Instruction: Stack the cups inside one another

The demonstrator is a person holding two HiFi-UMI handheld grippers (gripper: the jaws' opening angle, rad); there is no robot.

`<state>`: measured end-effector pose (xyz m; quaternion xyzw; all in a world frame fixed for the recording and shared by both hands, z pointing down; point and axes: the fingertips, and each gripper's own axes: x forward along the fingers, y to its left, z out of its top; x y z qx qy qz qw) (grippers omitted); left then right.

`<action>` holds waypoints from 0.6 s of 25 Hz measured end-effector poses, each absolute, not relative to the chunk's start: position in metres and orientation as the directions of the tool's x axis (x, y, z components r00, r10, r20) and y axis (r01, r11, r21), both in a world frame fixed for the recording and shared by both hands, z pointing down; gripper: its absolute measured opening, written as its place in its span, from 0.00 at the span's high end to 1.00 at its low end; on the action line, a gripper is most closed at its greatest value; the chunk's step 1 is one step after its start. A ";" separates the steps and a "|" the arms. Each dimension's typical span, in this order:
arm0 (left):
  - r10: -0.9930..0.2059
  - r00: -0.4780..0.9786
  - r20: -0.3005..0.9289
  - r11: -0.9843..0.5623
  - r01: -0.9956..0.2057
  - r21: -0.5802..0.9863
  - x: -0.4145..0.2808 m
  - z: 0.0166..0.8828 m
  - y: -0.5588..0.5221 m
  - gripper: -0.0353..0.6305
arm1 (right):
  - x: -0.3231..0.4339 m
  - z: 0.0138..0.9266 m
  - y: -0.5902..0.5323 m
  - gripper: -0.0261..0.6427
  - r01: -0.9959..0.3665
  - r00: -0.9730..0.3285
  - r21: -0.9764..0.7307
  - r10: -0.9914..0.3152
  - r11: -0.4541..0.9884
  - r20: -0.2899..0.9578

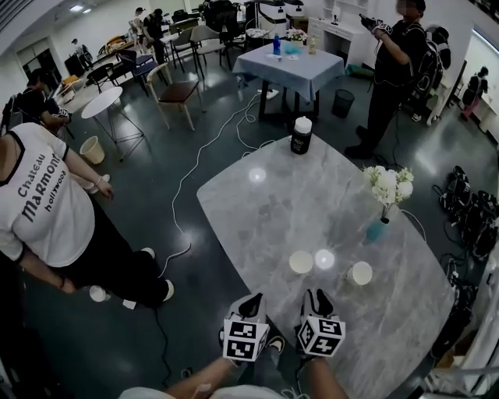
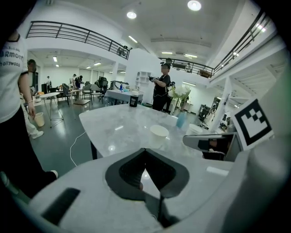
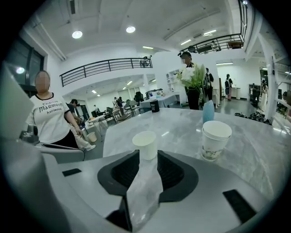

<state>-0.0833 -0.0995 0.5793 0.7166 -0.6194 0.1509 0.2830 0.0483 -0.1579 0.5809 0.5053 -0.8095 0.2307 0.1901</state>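
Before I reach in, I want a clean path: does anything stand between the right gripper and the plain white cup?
Nothing visible does. The plain white cup stands straight ahead of the right gripper, with only bare table between. The printed cup sits off to the right.

Dark glossy floor; railed balcony overhead; round ceiling lights.

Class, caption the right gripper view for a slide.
Right gripper, jaws open, faces a plain white cup; a patterned cup stands apart at right.
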 end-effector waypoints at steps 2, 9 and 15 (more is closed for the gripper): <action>-0.801 0.172 0.574 -0.051 -0.974 0.220 -0.087 0.586 -0.103 0.95 | 0.043 0.589 -0.167 0.82 -0.900 -0.426 -0.183 -0.718 0.395 0.551; -0.793 0.131 0.595 0.010 -0.974 0.227 -0.101 0.608 -0.108 0.95 | 0.023 0.618 -0.188 0.75 -0.878 -0.460 -0.185 -0.668 0.442 0.585; -0.779 0.113 0.617 0.047 -0.971 0.236 -0.105 0.621 -0.109 0.95 | 0.009 0.636 -0.197 0.70 -0.859 -0.482 -0.186 -0.629 0.478 0.610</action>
